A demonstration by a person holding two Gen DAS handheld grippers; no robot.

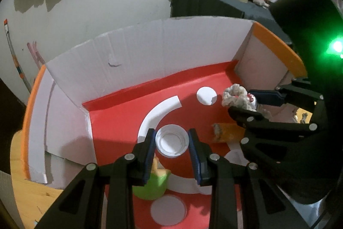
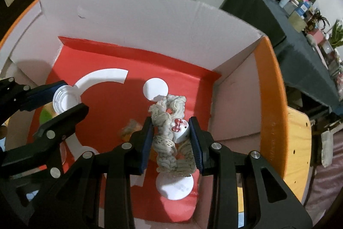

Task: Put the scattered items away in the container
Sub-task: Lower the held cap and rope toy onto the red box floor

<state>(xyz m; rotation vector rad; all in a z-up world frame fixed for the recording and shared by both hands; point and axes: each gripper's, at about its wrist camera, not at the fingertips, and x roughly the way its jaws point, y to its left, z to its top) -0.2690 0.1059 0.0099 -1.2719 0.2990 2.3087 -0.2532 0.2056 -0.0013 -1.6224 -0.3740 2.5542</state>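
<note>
Gripping a small clear plastic cup (image 1: 172,140) between nearly closed blue pads, the left tool (image 1: 171,151) hangs over the red floor of an open cardboard box (image 1: 103,61), the cup's mouth facing the camera. Beside it, the right tool (image 2: 171,141) clamps a cream crocheted scrunchie (image 2: 169,132) with a white cat charm and red bow, its jaws drawn in against the yarn on both sides. Both tools point steeply down inside the box walls, near each other but apart. On the box floor below lie a green toy (image 1: 150,186) and an orange packet (image 1: 225,132). The box stands on a wooden bench (image 1: 27,196).
</note>
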